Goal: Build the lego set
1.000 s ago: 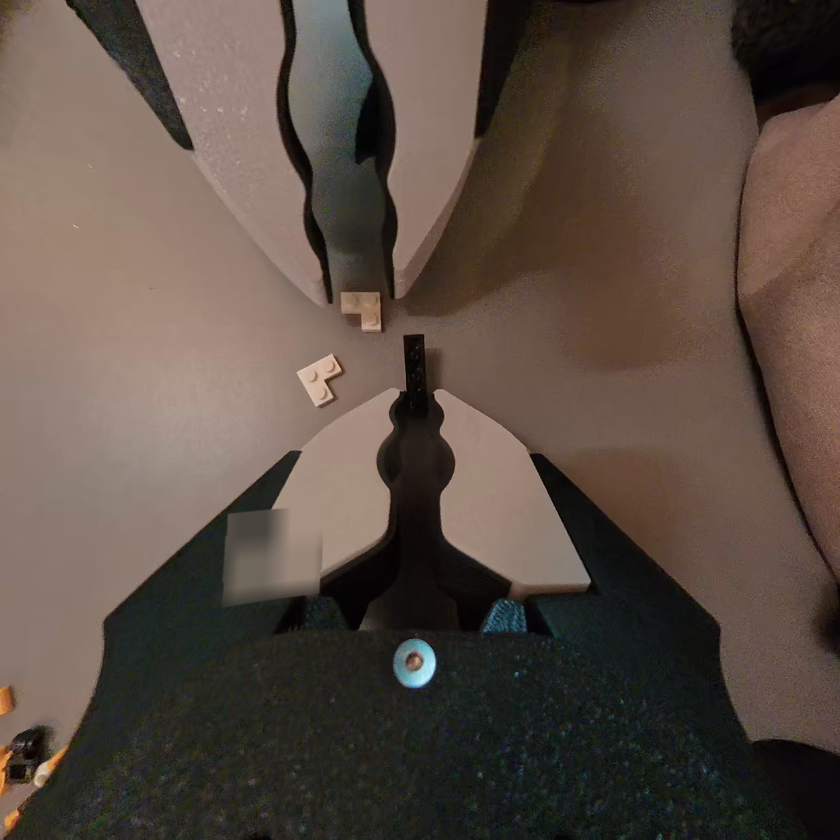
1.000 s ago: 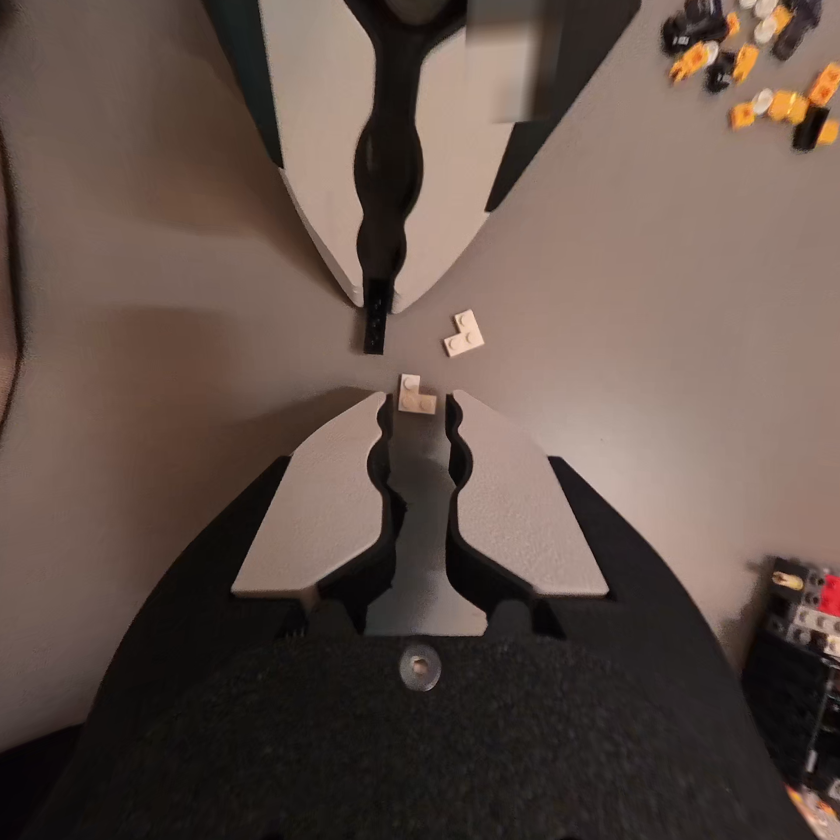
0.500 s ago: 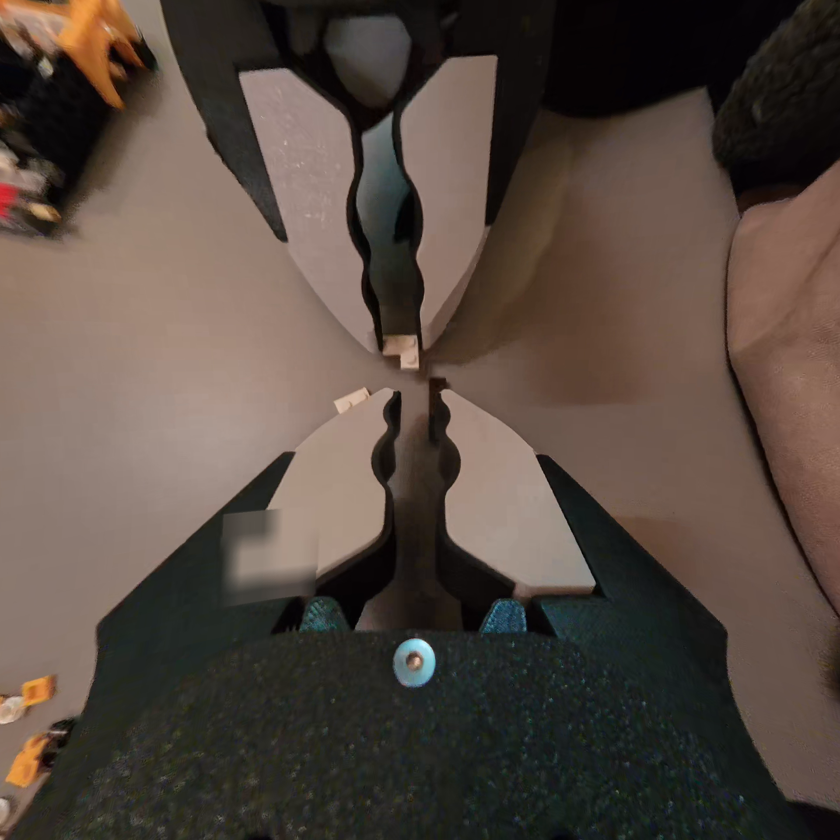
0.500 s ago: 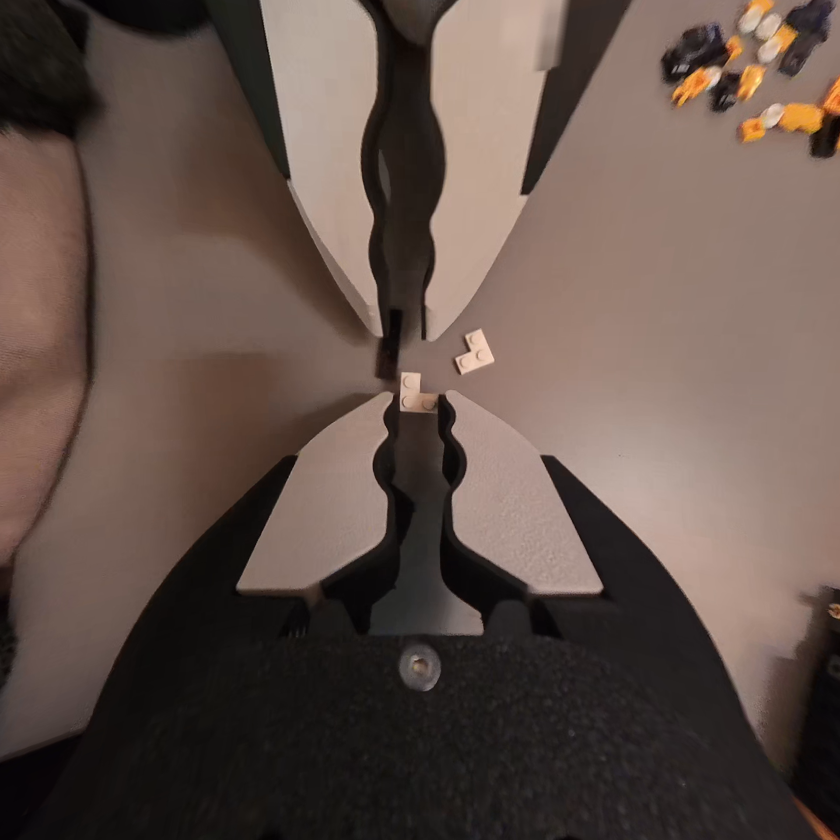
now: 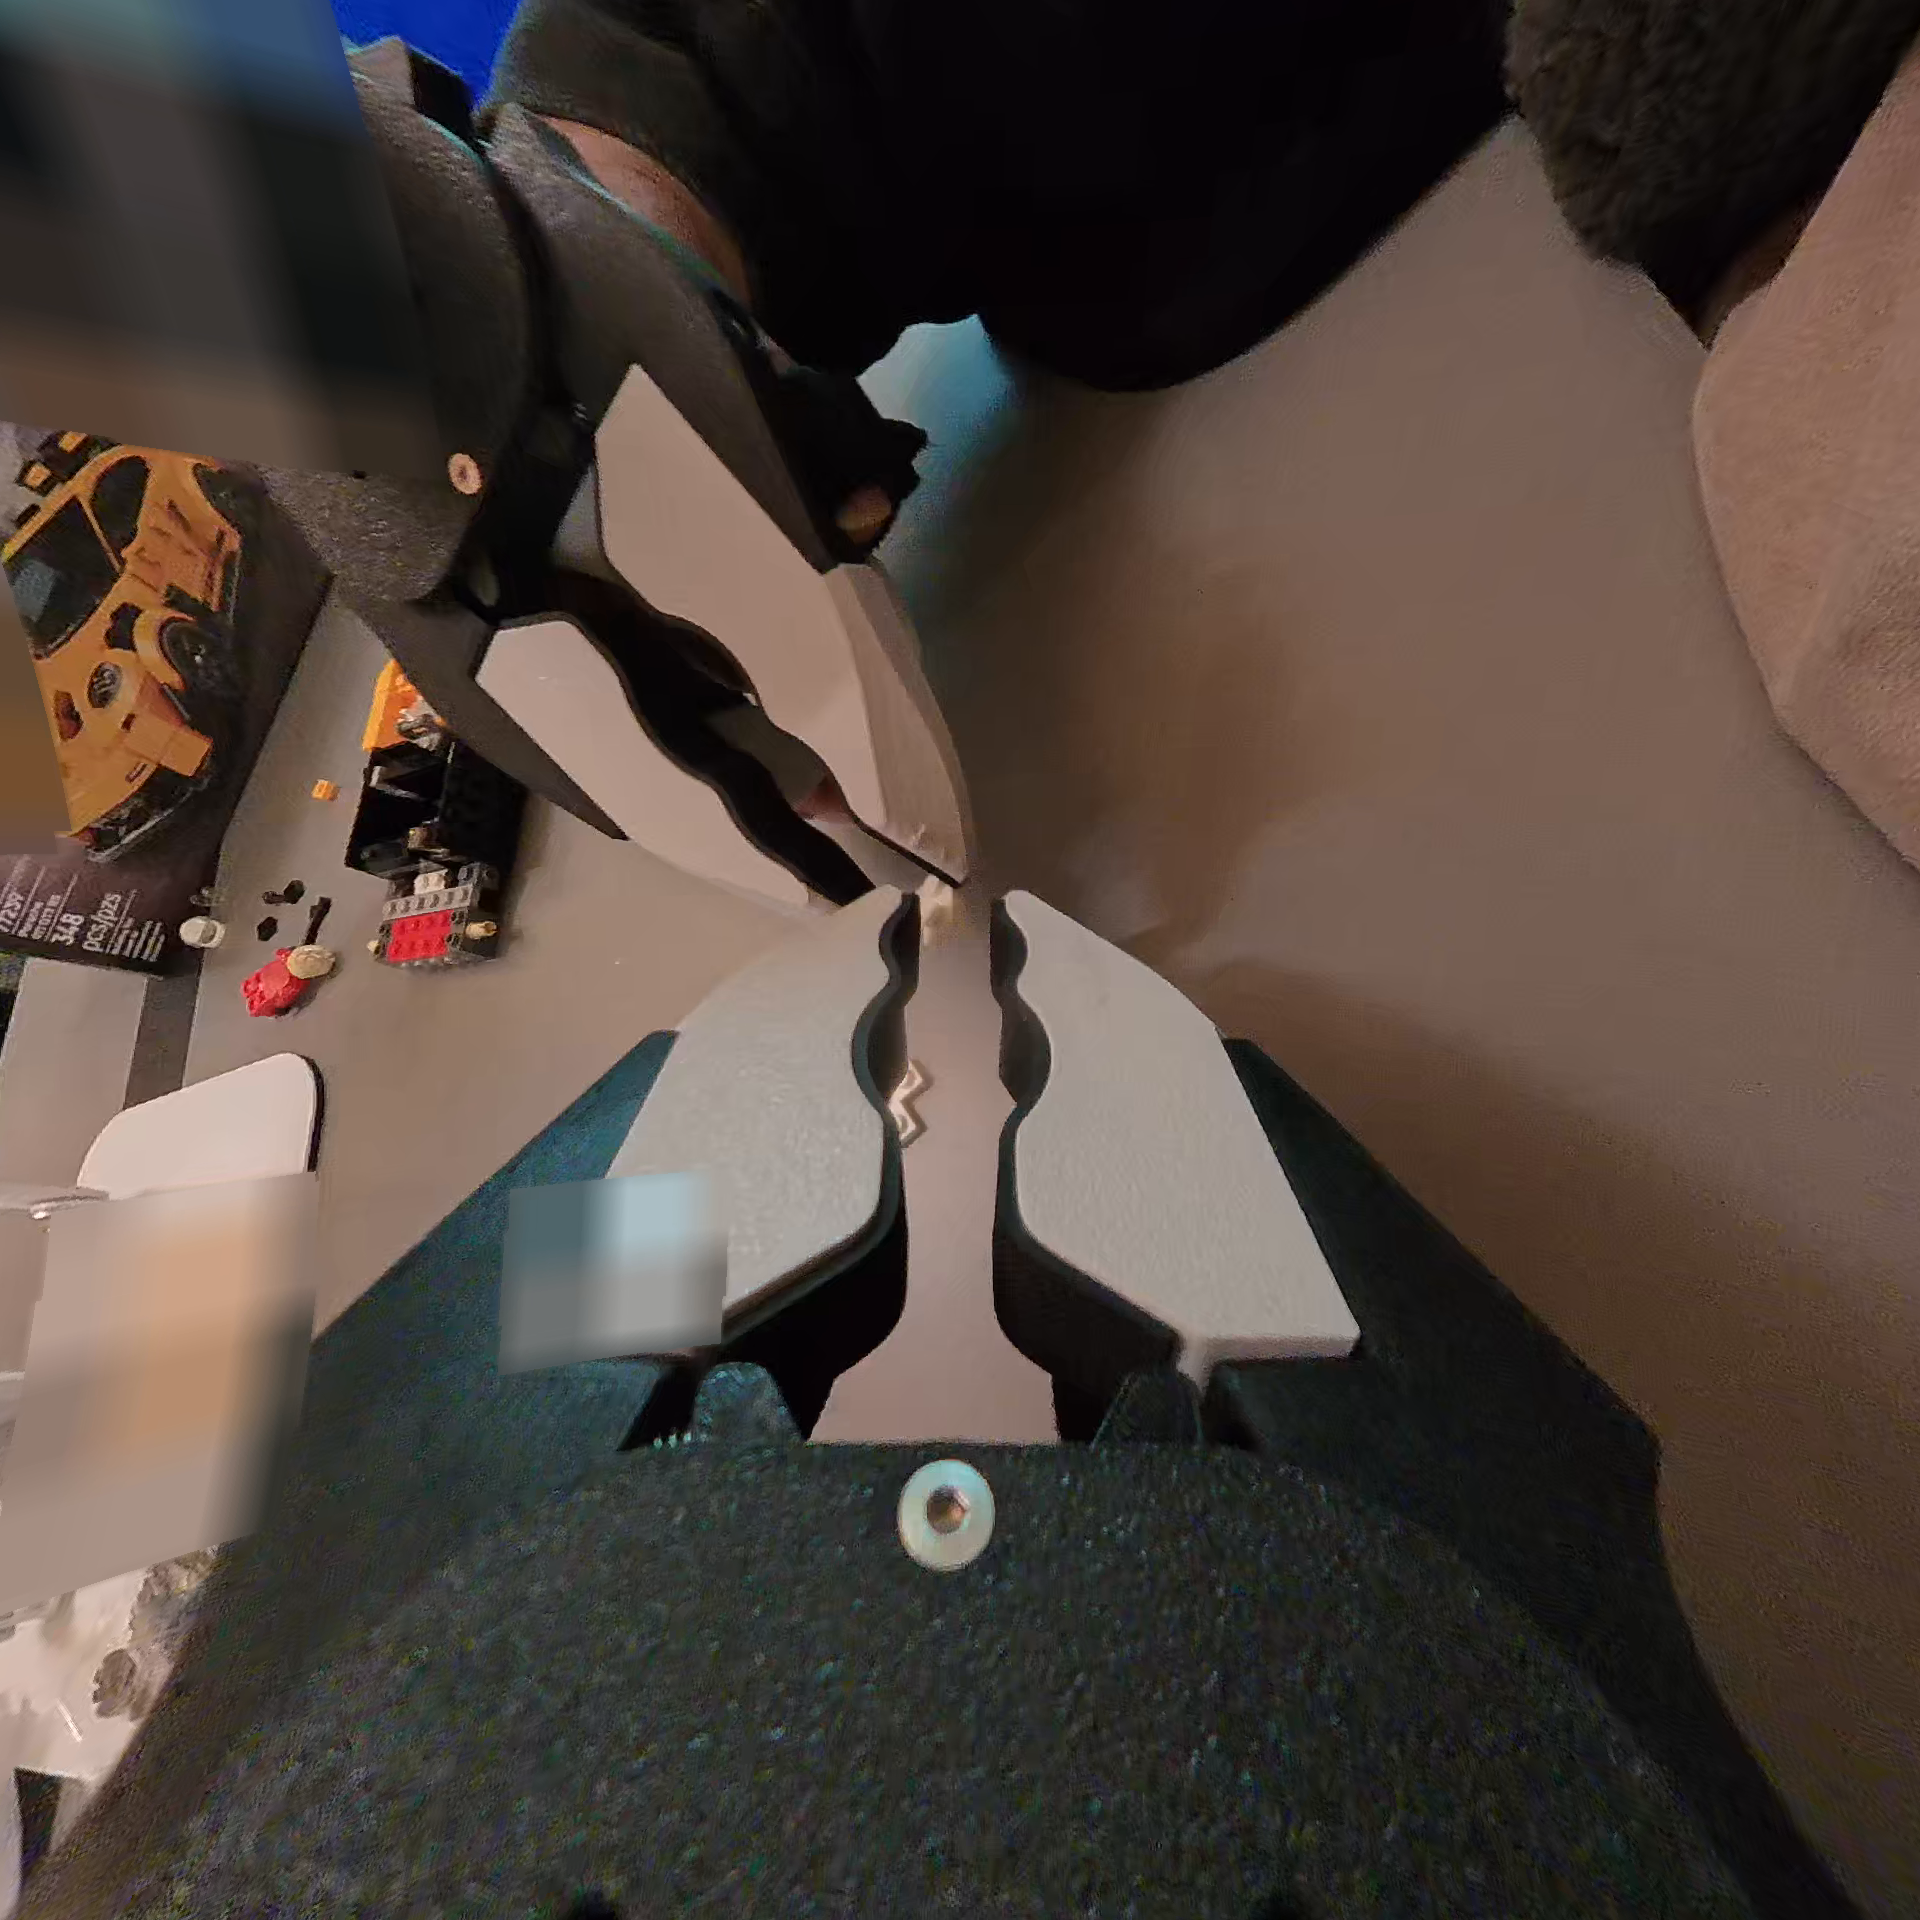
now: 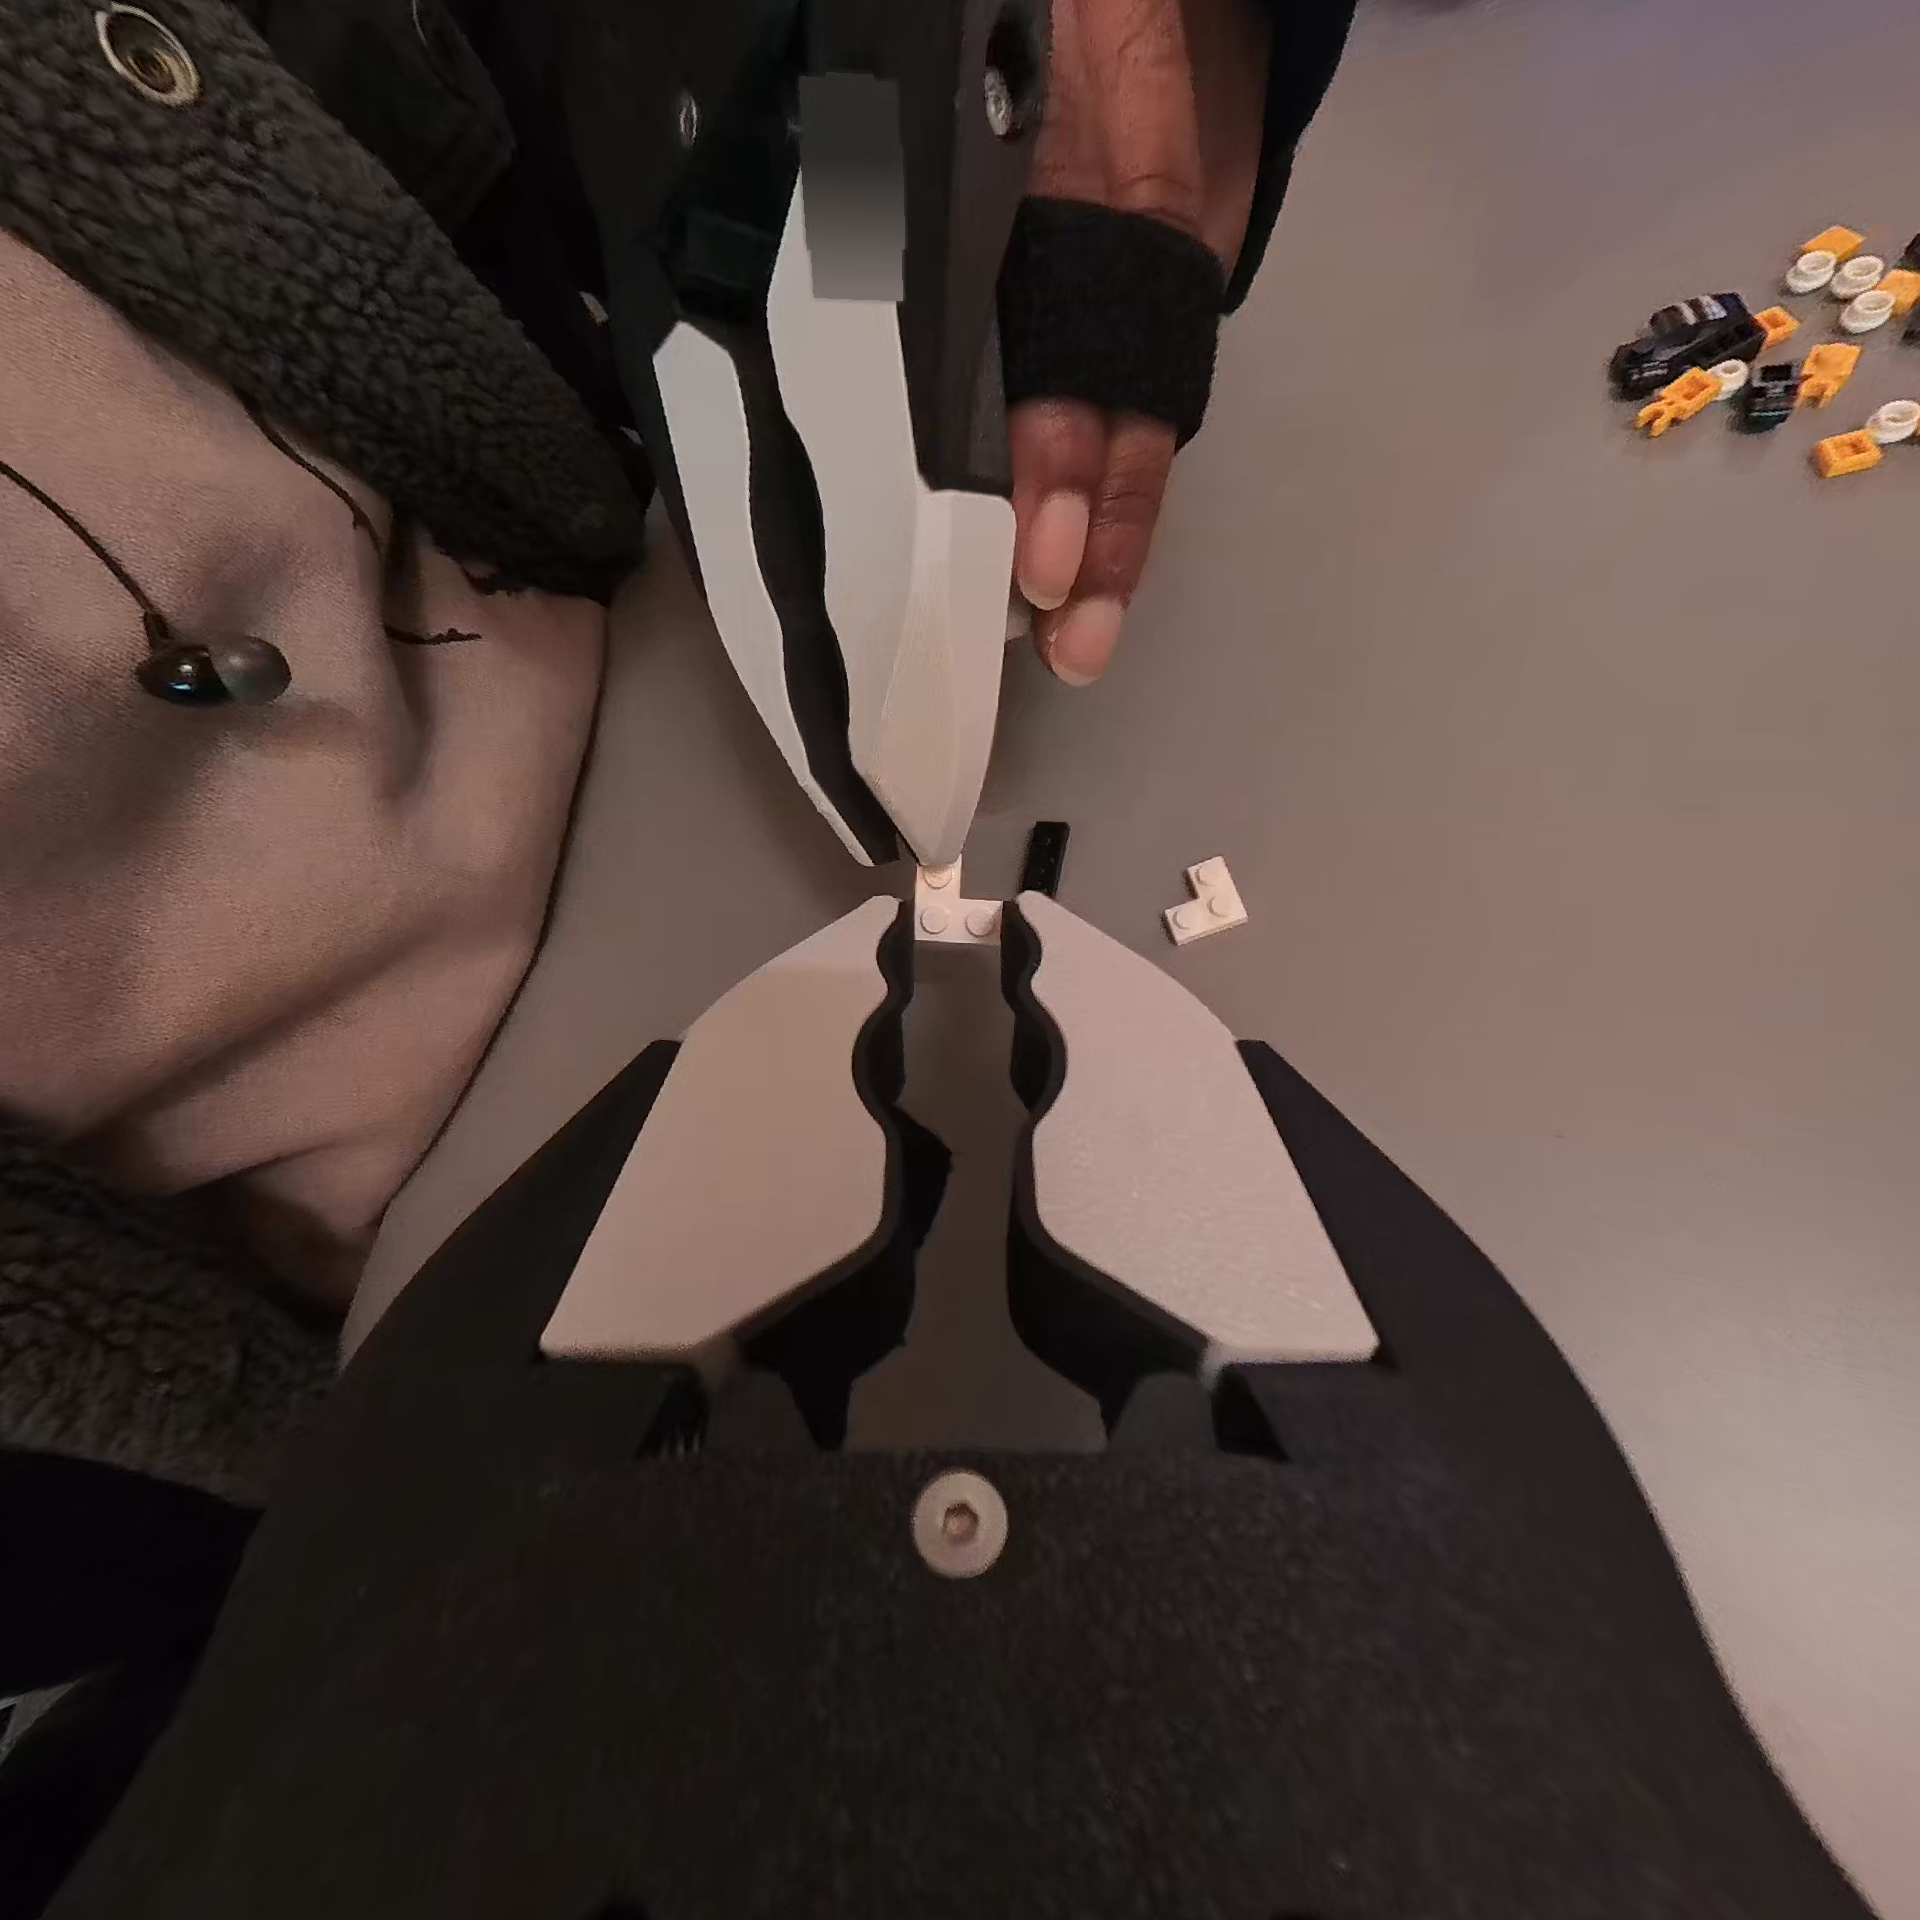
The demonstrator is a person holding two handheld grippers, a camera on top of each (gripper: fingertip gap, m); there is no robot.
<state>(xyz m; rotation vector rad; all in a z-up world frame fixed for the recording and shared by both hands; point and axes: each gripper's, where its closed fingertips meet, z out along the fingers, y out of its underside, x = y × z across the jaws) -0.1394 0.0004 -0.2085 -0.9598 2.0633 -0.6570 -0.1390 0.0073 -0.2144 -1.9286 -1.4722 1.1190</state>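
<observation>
The right gripper (image 6: pixel 956 906) was nearly closed, and its two tips pinched a white corner plate (image 6: pixel 957 921) by the sides, studs up. The left gripper (image 5: pixel 951 914) came in from 12 o'clock. Its jaws stood a little apart and held nothing, and one tip rested on the plate's far stud. A narrow black plate (image 6: pixel 1044 857) lay on the table (image 6: pixel 1455 727) just beside the held plate, at 1 o'clock. A second corner plate (image 6: pixel 1205 902) lay further out at 3 o'clock.

I judge that the step was to steady or re-seat the plate in the grip. To do it well, the right gripper should keep firm pressure, and the left tip should push softly and straight, because such a small plate can twist and slip out.
</observation>
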